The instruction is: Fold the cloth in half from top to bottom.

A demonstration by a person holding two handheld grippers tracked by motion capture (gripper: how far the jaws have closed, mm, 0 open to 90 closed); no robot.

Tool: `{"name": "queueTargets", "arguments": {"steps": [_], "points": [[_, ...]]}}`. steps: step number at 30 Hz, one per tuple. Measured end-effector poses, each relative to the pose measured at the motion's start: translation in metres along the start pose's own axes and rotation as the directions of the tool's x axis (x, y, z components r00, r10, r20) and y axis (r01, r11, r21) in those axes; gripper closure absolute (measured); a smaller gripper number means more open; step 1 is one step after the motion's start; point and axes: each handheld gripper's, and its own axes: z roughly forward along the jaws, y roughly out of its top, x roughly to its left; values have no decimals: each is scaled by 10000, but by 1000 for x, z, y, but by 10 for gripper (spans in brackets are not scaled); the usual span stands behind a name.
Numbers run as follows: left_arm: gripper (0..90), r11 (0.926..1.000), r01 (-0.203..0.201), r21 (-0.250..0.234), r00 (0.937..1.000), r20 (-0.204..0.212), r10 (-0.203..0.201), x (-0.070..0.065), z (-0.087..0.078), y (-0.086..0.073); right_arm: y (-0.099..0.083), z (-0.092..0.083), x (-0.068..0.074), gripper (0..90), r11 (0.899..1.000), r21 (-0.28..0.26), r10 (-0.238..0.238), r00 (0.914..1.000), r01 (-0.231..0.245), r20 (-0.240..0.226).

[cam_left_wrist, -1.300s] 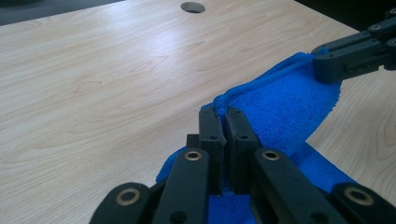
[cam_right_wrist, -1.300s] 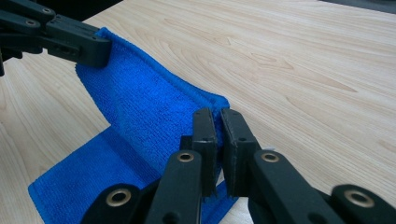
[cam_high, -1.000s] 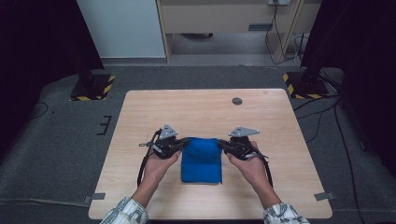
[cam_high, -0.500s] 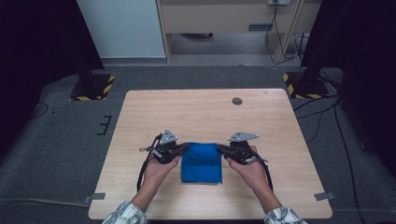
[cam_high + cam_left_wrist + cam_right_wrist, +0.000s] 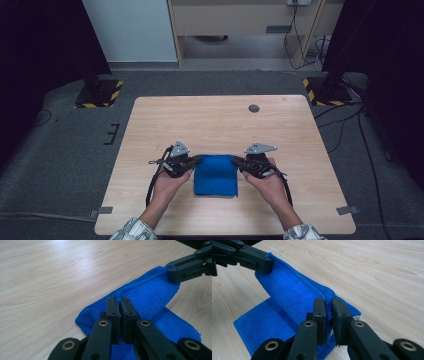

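A blue cloth [image 5: 216, 175] lies on the wooden table [image 5: 225, 120] near its front middle, its far edge lifted and folded over toward the person. My left gripper [image 5: 199, 159] is shut on the far left corner of that edge. In the left gripper view the jaws [image 5: 119, 301] pinch the cloth [image 5: 150, 295], with the right gripper [image 5: 175, 273] at the other corner. My right gripper [image 5: 235, 161] is shut on the far right corner. In the right gripper view its jaws [image 5: 328, 302] clamp the hem of the cloth [image 5: 287, 295], which stretches to the left gripper [image 5: 262, 265].
A small dark round grommet [image 5: 254, 108] sits in the tabletop at the far right. Bare wood lies beyond the cloth and on both sides of it. Black stands with yellow-striped feet [image 5: 100, 95] are on the floor past the table's far corners.
Both hands have drawn the held far edge of the cloth slightly toward the person, so the cloth looks shorter front to back. Both grips stay on the corners.
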Motion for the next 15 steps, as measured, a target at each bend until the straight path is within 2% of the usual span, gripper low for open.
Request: {"name": "queueTargets", "arguments": {"steps": [15], "points": [[862, 10000, 74, 7, 9999, 72, -75, -2, -1, -8, -9, 3, 3, 798, 9998, 198, -34, 9998, 38, -175]]}}
